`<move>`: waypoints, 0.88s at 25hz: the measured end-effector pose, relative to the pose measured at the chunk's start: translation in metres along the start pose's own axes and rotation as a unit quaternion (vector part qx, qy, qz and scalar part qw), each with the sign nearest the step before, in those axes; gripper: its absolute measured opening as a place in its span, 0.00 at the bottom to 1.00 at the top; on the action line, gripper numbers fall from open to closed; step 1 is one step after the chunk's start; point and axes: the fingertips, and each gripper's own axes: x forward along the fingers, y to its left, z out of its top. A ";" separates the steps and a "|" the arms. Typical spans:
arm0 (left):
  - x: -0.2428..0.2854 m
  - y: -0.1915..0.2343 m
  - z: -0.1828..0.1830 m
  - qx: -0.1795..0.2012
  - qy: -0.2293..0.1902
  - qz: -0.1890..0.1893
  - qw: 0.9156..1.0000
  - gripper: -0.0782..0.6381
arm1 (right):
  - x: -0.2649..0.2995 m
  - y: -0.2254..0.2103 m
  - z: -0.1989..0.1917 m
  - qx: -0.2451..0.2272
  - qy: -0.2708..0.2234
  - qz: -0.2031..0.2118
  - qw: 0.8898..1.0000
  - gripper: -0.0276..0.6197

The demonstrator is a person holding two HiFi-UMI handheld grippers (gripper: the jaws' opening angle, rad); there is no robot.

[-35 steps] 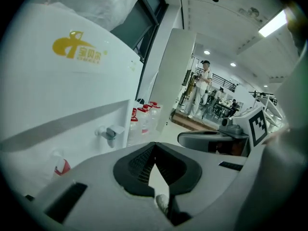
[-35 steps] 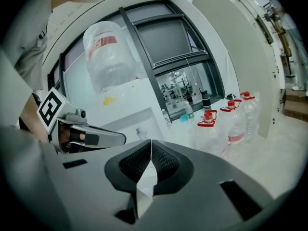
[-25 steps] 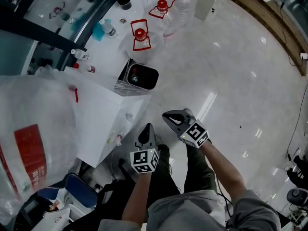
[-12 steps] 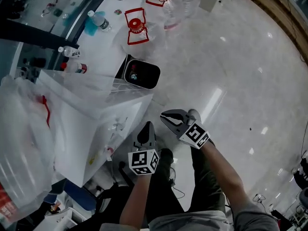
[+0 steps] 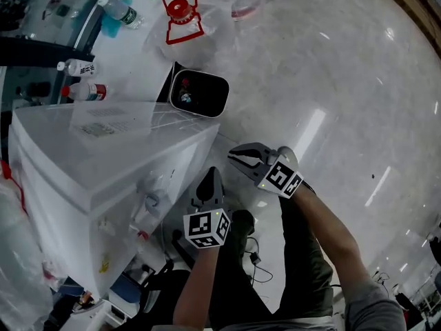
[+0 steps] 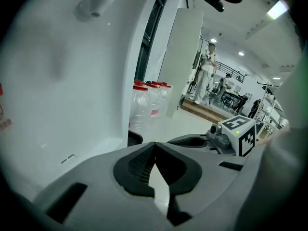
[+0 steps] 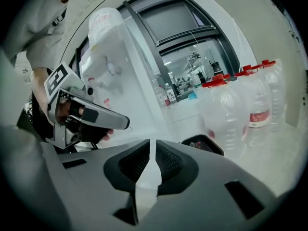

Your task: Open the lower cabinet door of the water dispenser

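One trash bin (image 5: 204, 76) beside water dispenser (image 5: 83, 185)

A polished pale floor (image 5: 344, 81) throws back long streaks of ceiling light. A white dispenser (image 5: 89, 178), seen steeply from above, stands on it, with a dark, white-rimmed bin (image 5: 225, 96) just beside its far corner. Beyond the bin, a clear jug (image 5: 180, 9) with a red cap and handle sits on the floor, and a second jug is cut off by the top edge. A thin dark cable (image 5: 256, 259) curls over the floor near the dispenser's base. A brown wooden border (image 5: 413, 9) lines the floor at upper right.
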 end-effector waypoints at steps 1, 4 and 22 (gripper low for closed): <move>0.004 0.002 -0.003 -0.002 0.002 0.001 1.000 0.12 | 0.004 -0.005 -0.004 -0.002 0.000 0.001 1.000 0.08; 0.017 0.009 -0.012 -0.010 0.009 0.006 1.000 0.12 | 0.019 -0.016 -0.014 -0.008 0.002 0.007 1.000 0.13; 0.044 0.044 -0.037 -0.036 0.019 0.047 0.998 0.12 | 0.119 -0.041 -0.040 -0.149 0.052 0.104 0.982 0.44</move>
